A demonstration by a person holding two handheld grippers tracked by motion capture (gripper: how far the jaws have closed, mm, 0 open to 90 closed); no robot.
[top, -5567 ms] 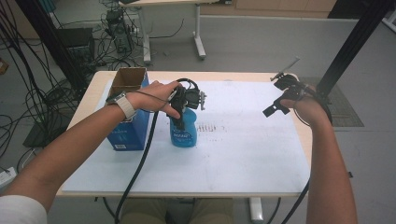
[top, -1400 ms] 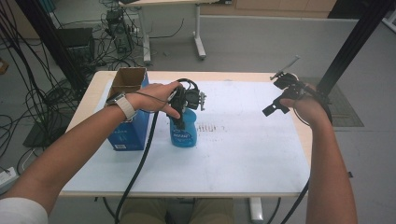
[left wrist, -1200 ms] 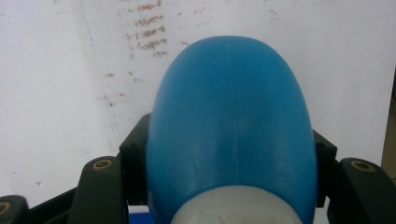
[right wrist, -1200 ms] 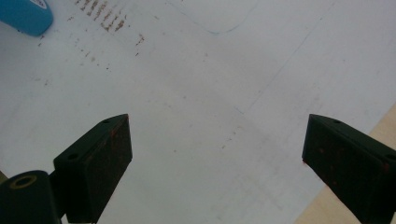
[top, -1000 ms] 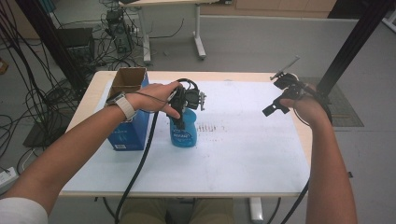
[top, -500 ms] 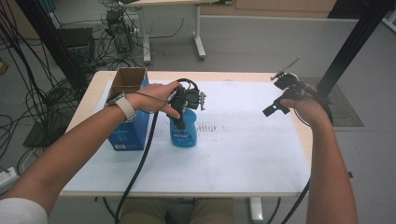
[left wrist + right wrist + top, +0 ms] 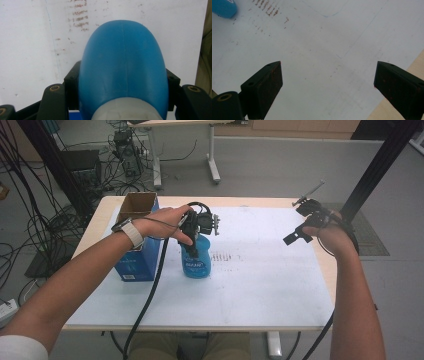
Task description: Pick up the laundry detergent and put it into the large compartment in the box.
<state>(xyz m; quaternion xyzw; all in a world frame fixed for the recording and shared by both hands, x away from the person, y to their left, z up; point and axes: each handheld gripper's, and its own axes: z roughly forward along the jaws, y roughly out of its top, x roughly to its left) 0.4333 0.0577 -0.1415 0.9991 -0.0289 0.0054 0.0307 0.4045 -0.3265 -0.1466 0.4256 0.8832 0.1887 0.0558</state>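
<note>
open cardboard-topped blue box point(image 7: 136, 245) at table's left | white sheet point(image 7: 260, 270) with brownish smudges point(image 7: 227, 256), perhaps stains

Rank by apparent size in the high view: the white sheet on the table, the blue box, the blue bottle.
1. white sheet, by far the largest.
2. blue box, open-topped, partly hidden by the forearm.
3. blue bottle, smallest; its top is covered by the left tongs shut on it.

Lab/workshop: cable tangles point(image 7: 30, 235) on grey floor, electronics point(image 7: 122, 142), black rig frame point(image 7: 380, 165), bare desks point(image 7: 165, 122).
</note>
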